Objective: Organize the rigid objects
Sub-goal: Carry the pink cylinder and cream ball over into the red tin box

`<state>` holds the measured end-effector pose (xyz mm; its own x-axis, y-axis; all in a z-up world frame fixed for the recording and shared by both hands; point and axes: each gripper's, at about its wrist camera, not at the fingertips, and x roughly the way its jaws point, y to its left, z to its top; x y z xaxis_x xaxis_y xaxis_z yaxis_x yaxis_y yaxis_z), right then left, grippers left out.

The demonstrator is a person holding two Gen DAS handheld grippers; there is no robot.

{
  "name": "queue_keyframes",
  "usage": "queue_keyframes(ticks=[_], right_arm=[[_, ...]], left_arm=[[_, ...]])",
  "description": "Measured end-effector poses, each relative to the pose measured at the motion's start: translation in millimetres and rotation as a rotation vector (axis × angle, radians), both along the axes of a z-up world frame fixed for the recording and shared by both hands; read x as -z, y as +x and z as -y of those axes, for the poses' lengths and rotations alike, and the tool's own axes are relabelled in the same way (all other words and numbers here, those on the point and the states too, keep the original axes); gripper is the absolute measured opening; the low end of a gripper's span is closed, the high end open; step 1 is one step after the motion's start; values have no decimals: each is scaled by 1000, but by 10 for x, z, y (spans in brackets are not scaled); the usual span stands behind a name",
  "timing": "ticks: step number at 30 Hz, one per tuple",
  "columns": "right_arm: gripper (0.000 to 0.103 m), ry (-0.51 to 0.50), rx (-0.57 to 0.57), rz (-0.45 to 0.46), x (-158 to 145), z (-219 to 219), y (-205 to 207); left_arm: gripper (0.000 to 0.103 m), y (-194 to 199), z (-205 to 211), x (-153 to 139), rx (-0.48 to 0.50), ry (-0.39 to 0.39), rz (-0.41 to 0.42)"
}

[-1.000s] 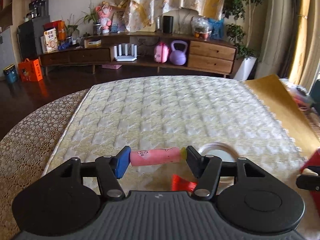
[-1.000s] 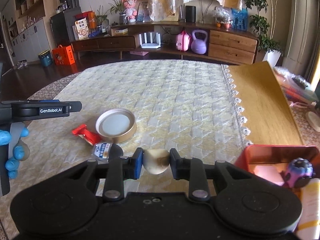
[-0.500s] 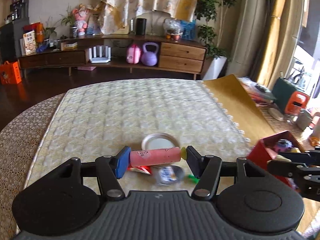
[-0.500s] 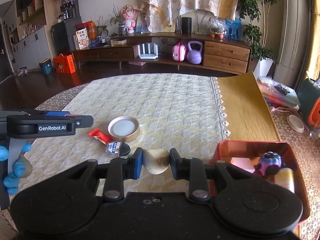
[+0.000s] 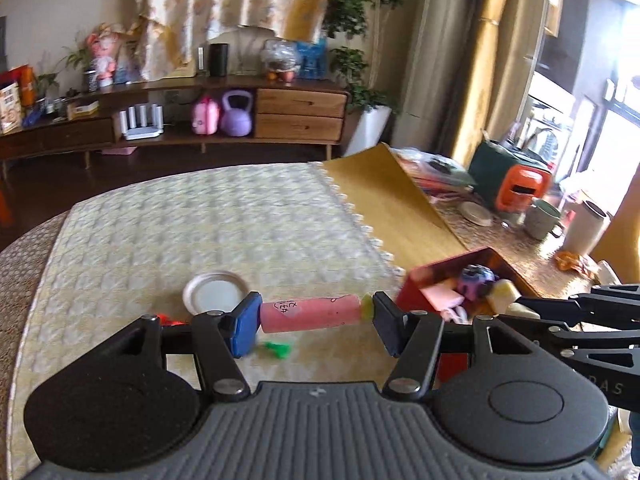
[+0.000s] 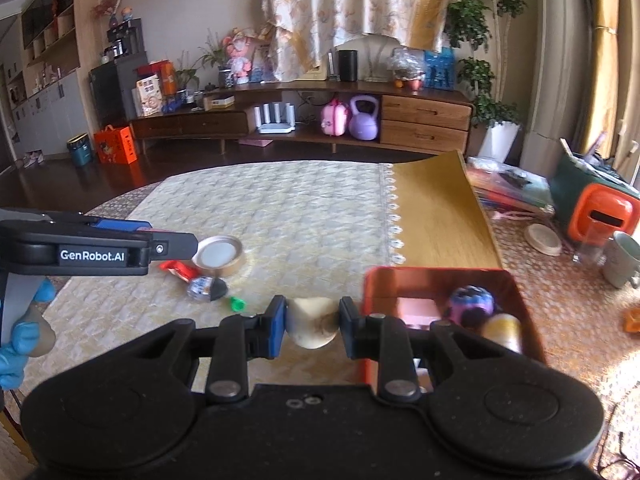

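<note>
My left gripper [image 5: 314, 316] is shut on a pink cylinder [image 5: 310, 314] with a yellow-green end, held endwise above the quilted cloth, left of the red box [image 5: 444, 268]. My right gripper [image 6: 312, 322] is shut on a cream shell-like piece [image 6: 310, 322], just left of the red box [image 6: 434, 276]. The box holds a purple ball [image 6: 471, 304], a pink block [image 6: 418, 308] and a yellow cylinder [image 6: 502, 330]. The left gripper's side shows at the left of the right wrist view [image 6: 92, 254].
On the cloth lie a round gold-rimmed lid [image 6: 218, 254], a red wrapper [image 6: 178, 270], a small black-and-white packet [image 6: 206, 288] and a green bit [image 6: 237, 303]. A wooden board [image 6: 436, 208] lies right of the cloth. Mugs [image 5: 542, 218] and an orange device [image 5: 522, 192] stand far right.
Both grippers have swung right toward the red box, each still holding its object. The box now shows in the left wrist view, and the lid and wrapper have slid left.
</note>
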<state>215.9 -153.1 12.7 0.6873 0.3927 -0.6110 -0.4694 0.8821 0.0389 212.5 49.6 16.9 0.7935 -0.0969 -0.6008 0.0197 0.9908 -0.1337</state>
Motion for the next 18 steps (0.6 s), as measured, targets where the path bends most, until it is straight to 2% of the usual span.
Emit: queue_keyframes(ticks=[8, 18], right_arm=[[27, 4, 67, -16, 106, 434, 8], [27, 1, 104, -50, 324, 773, 92]], left_arm=[[60, 121, 497, 48, 94, 19, -31], [60, 361, 1178, 283, 211, 48, -83]])
